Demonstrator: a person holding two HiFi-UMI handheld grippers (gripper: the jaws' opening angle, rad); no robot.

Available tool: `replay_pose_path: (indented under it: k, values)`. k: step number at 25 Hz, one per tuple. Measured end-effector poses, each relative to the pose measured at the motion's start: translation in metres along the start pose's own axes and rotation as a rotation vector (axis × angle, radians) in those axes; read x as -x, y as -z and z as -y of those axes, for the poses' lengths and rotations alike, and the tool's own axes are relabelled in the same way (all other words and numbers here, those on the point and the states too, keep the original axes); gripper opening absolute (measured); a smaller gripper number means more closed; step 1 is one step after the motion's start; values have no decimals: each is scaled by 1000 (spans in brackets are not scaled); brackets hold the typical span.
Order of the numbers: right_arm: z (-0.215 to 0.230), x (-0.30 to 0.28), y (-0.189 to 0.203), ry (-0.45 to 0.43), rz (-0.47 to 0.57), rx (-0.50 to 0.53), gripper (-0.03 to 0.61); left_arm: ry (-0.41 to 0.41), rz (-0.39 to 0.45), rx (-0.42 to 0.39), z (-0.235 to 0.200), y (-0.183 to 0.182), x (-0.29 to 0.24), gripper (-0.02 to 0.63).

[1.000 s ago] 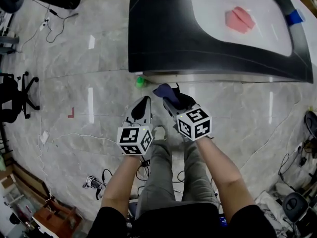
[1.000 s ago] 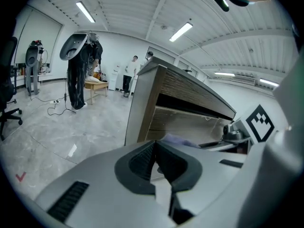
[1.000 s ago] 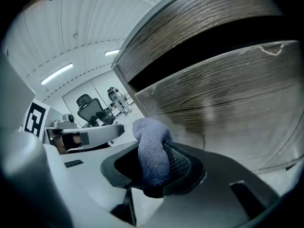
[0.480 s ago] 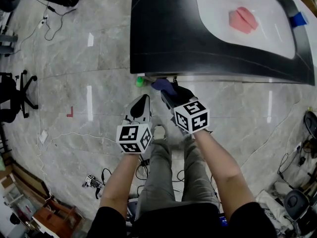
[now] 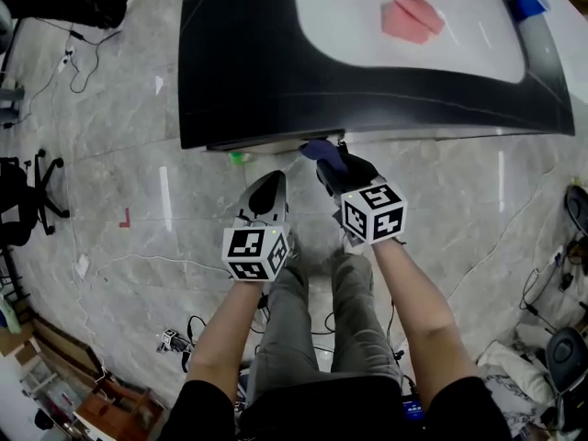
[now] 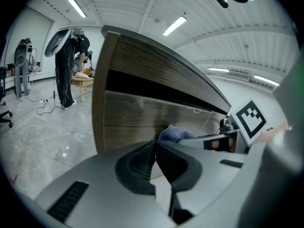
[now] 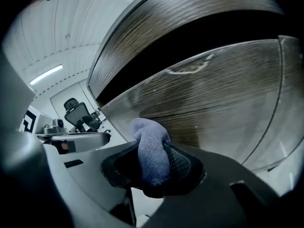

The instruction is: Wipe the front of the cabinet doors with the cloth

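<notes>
Cloth [image 7: 151,148], blue and bunched, sat clenched in the right claw [image 7: 153,161]. A rounded wad of it stood proud of the tips, so that fabric rather than hard plastic would meet the wood. That claw pointed at the wood-grain cabinet door [image 7: 228,89], just under the dark recess beneath the overhanging black worktop [image 5: 248,62]. The wad lay at the door's face or just short of it; whether it touched could not be told. Judged from this, the wiping stroke was starting near the door's upper edge, a sensible place, since a wipe can run down or sideways from there. The left claw [image 6: 155,153] was shut tight on nothing, its tips together. It was held back nearer the person's legs and apart from the door, probably parked clear of the working arm. The person stood close and square to the cabinet front, which let the right forearm push straight in. A pink folded item [image 5: 412,16] lay on the worktop's white area, well apart from the job. The next move would likely call for steady pressure into the door with a firm grip, lest the cloth slip out
</notes>
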State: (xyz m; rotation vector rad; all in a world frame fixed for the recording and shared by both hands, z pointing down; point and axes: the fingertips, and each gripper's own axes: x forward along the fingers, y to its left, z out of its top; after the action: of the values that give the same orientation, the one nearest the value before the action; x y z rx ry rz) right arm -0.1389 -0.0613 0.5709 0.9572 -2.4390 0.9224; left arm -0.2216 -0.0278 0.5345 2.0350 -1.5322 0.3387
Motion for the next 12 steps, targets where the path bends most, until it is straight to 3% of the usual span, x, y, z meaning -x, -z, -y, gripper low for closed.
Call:
replay_pose_path:
  k: [12]
  values:
    - [112,76,-3,128,33,-6,123,88,-39,-56,91,7,-51,9]
